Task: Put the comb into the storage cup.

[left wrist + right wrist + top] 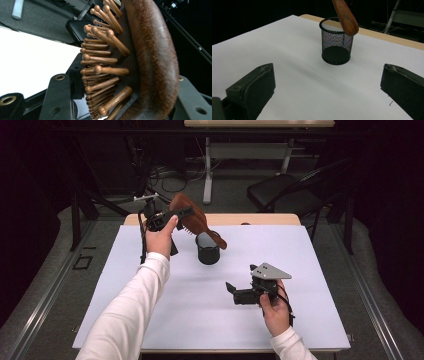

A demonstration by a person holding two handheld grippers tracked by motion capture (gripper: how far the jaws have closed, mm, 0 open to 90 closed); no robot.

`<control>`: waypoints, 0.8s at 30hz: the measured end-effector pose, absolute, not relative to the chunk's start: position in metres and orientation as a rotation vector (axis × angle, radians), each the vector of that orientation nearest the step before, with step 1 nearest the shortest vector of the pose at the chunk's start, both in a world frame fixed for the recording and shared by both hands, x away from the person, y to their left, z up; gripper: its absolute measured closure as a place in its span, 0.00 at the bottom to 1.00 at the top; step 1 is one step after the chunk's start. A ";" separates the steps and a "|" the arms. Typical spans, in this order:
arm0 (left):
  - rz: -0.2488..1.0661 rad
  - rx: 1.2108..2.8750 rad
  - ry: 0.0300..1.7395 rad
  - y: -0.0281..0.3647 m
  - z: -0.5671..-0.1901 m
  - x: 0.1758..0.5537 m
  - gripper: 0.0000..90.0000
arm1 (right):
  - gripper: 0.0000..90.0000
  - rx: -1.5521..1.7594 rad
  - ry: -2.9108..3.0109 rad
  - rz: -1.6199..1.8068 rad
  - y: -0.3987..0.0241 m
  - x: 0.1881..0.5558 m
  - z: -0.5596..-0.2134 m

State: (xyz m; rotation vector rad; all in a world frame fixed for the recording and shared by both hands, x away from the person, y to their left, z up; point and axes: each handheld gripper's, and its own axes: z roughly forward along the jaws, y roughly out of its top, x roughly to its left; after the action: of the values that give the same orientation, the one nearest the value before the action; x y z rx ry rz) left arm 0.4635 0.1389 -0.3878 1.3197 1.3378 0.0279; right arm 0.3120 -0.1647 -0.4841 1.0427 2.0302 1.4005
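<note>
Lab or studio: black drapes (30, 180), white-topped table (150, 320), floor cables (170, 177)

A white-topped desk (150, 310) with a wooden far edge carries one black mesh cup (208, 249), upright, standing beyond the right hand-held gripper (231, 290) and apart from it.

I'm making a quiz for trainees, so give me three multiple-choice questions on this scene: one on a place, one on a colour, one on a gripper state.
1. The hairbrush handle tip hangs:
A over the mesh cup
B flat on the table
C under the chair

2. The mesh cup is:
A white
B black
C red

3. The right gripper is:
A shut on the cup
B open, holding nothing
C shut on the brush

A: the wooden hairbrush, held by the left gripper, points its handle above the mesh cup.
B: its wire is black.
B: the right gripper has its jaws wide apart.
</note>
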 end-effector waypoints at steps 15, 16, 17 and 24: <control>0.057 1.284 1.349 0.150 -0.382 0.466 0.52 | 0.00 1.040 2.031 1.397 -0.165 0.311 -0.484; 0.062 1.284 1.350 0.151 -0.382 0.466 0.52 | 0.00 1.040 2.032 1.397 -0.165 0.311 -0.484; 0.068 1.287 1.348 0.152 -0.381 0.466 0.52 | 0.00 1.040 2.032 1.395 -0.164 0.311 -0.484; 0.083 1.267 1.367 0.157 -0.381 0.467 0.52 | 0.00 1.039 2.032 1.396 -0.164 0.311 -0.484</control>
State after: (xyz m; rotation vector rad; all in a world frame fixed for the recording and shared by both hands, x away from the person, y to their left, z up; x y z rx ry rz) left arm 0.4669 0.1571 -0.3808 1.2666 1.3667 0.0832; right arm 0.3113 -0.1640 -0.4844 1.0391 2.0320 1.3957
